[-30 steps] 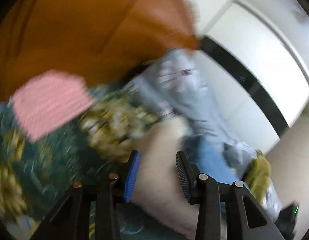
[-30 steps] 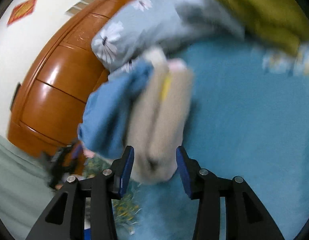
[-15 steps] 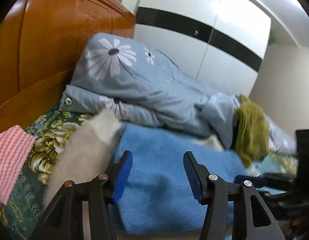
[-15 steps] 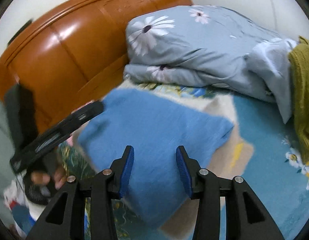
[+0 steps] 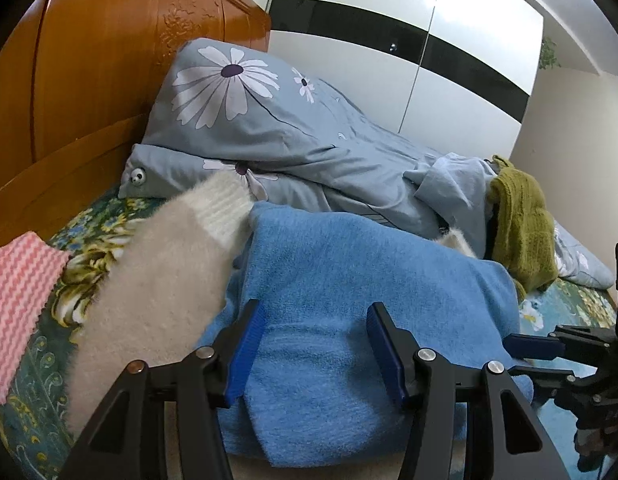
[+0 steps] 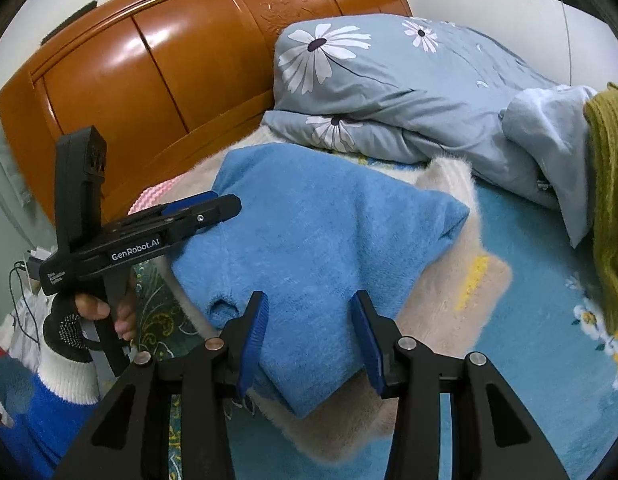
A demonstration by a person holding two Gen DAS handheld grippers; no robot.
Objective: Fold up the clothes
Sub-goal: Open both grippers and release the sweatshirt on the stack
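Since a second ago both views have swung level, and the fluffy blue-and-cream sweater [image 5: 349, 280] lies on the bed at my twelve o'clock. Left hand-held gripper [image 5: 313, 350] and right hand-held gripper [image 6: 309, 338] gape half-wide, gripping nothing. Soft, light, limp; I'd pinch its near hem.

blue sweater [image 5: 349, 288], grey daisy-print duvet [image 5: 293, 136]

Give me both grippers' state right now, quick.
Left gripper: open, holding nothing, over the blue sweater.
Right gripper: open, holding nothing, over the same sweater.
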